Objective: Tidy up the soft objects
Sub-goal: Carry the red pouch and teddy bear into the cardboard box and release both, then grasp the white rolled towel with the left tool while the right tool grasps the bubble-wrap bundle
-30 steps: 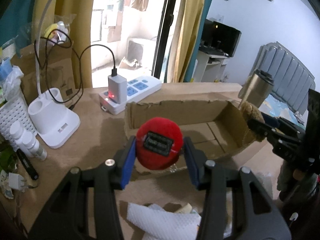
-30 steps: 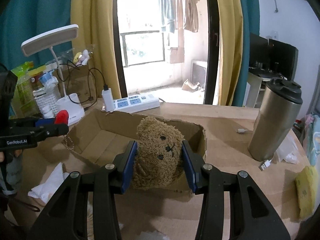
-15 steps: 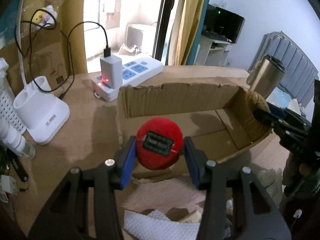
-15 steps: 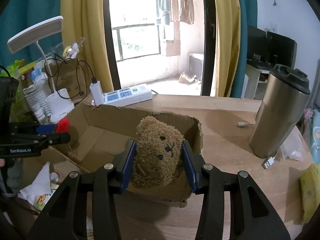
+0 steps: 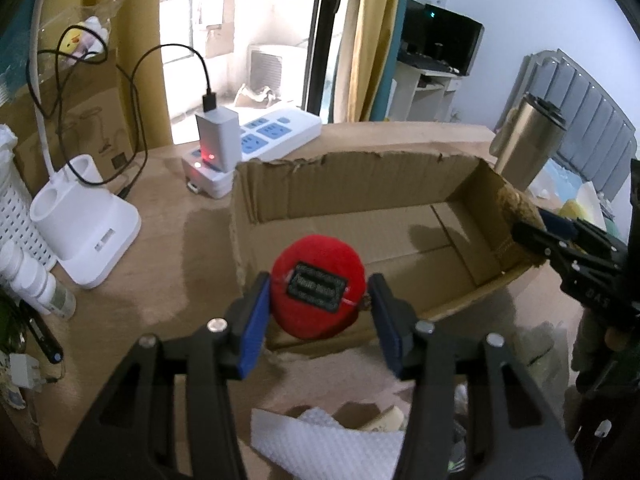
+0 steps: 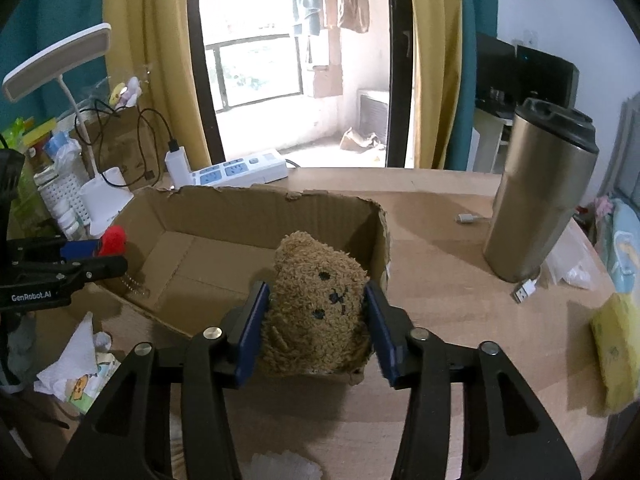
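In the left view the left tool [image 5: 318, 314] sat nearest, at 6 o'clock, with the red ball [image 5: 318, 286] between its blue pads. The jaws were opening: the left pad seemed only to brush the plush, and a small gap showed at the right one (a second before, both pressed in). The ball hung over the near left corner of the box [image 5: 360, 184], lower against that wall than a second ago, so this read as a release into the box.

In the right view the right tool [image 6: 316, 326] was likewise opening around the bear [image 6: 316, 304], which sat upright at the box's near right corner, between the pads and apparently on or just above the floor there. The right pad looked just clear of the fur; the left I could not tell. Earlier the pads squeezed the bear.

Farther in, the box [image 6: 248, 208] was otherwise empty, bare cardboard from centre to its torn far wall at 12 o'clock. Both toys going in would probably finish the sorting.

Beyond, on the counter [image 6: 440, 208], a power strip [image 6: 240, 170] lay at 11 o'clock and a steel tumbler [image 6: 540, 196] stood at 2 o'clock.
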